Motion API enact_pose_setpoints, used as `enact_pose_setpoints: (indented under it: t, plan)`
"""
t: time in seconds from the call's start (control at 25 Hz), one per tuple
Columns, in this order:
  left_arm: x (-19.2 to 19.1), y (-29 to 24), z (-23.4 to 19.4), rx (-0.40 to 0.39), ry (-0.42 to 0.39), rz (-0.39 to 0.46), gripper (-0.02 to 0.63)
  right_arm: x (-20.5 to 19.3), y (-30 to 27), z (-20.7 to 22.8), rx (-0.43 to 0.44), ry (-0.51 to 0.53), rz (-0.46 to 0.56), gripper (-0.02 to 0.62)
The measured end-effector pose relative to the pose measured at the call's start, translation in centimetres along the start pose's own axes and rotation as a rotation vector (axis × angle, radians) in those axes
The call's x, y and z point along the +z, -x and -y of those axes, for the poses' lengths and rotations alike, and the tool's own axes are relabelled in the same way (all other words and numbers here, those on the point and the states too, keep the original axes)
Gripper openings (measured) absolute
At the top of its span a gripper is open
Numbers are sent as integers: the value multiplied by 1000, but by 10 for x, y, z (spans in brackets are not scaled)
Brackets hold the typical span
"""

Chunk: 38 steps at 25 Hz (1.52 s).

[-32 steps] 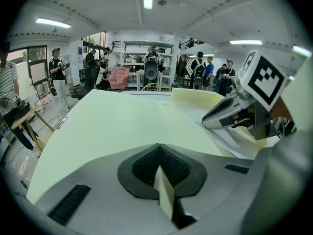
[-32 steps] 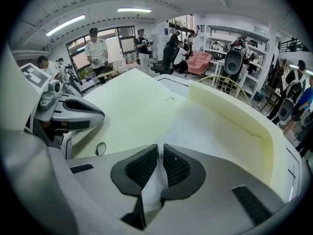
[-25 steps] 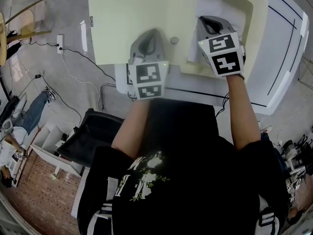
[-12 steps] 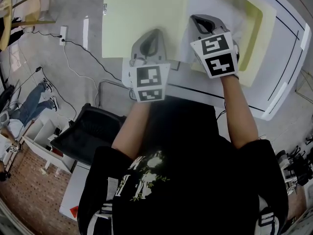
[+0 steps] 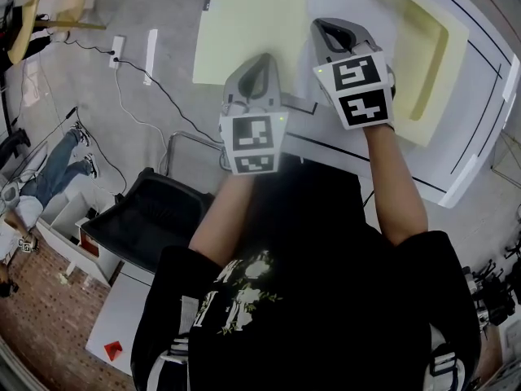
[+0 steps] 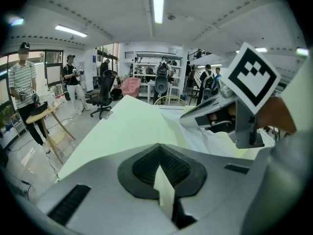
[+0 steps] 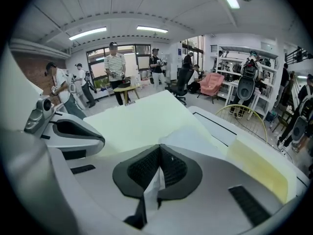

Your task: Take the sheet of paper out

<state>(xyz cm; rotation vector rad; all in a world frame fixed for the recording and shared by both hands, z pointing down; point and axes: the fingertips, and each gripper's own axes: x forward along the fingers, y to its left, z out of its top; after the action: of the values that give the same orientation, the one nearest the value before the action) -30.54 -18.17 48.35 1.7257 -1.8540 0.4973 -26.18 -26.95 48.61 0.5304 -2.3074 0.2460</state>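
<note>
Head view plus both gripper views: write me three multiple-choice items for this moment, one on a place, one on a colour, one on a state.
1. Where does the sheet in the left gripper reach?
A. Past the table edge, over the floor
B. Under a chair
C. Inside a box

2. What colour is that sheet?
A. Red
B. Pale yellow
C. Black

3. How do the two grippers' jaws stand?
A. Both wide open
B. One open, one shut
C. Both shut on sheets

1 A: the head view shows floor beneath its left part.
2 B: it is pale yellow in every view.
3 C: the left gripper clamps it, and the right gripper clamps a white sheet.
</note>
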Motion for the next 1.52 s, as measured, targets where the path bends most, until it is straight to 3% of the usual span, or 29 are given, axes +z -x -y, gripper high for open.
enact_pose_setpoints:
  t: [0.36,0.6,0.96,1.2,1.52]
  plan:
    - [8,22,-11,23,-9,42,-5,43,11,-16,-16,31,101,2]
    - [17,27,8,2,-26,78,-6,56,34,-6,-48,33,155,2]
    - [35,40,18,-69,-57,146,-6,88,78,-8,-150,54,234,2]
    - [38,51,59,-145,-103,192,-6,88,139,1,-246,56,308,2]
    - [59,45,46,-185,-144,211,-6,115,148,-5,-284,62,343,2]
